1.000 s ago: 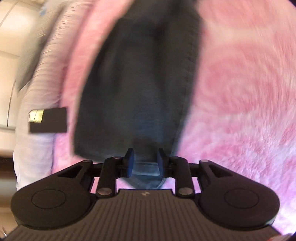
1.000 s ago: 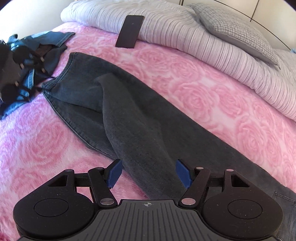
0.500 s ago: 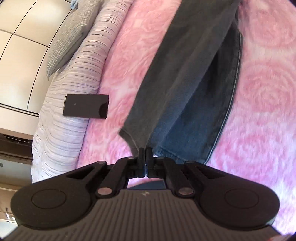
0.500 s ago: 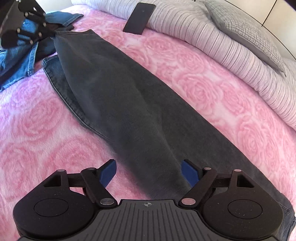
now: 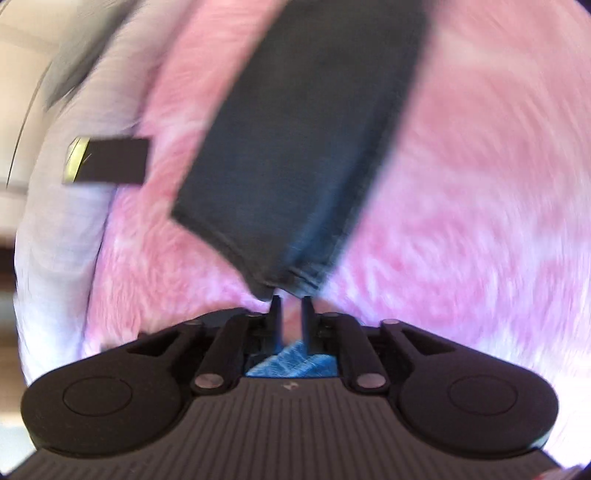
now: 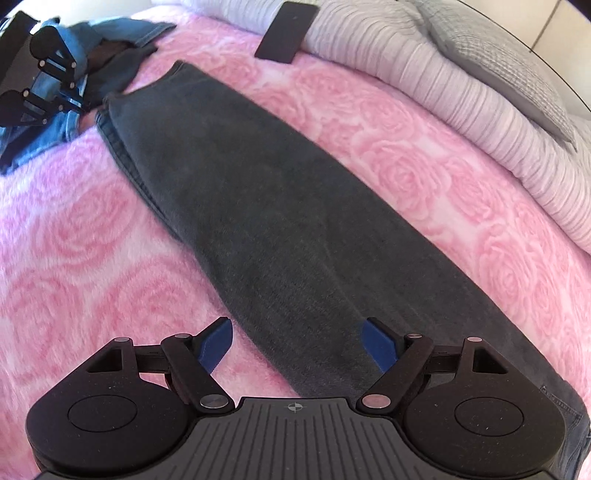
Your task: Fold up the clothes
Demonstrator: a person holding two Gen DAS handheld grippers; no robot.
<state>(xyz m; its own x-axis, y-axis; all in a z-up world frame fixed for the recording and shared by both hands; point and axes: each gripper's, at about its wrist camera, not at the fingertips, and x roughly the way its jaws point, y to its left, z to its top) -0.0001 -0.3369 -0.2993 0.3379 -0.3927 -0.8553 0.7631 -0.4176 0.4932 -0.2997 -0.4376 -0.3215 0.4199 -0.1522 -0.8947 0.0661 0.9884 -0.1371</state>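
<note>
- The right tool [image 6: 293, 343] hung with its blue pads wide apart, over the near end of the long dark grey jeans [image 6: 280, 221].
- The jeans lay flat, one leg on the other, on the fluffy pink rose blanket [image 6: 74, 258] on the bed.
- The left tool [image 5: 291, 314] sat just off the hem, its pads a little apart, holding nothing.
- A flat black phone [image 6: 286, 31] rested at the edge of the white striped duvet [image 6: 480, 103].
- A crumpled blue denim garment [image 6: 122, 33] lay by the far hem.
</note>
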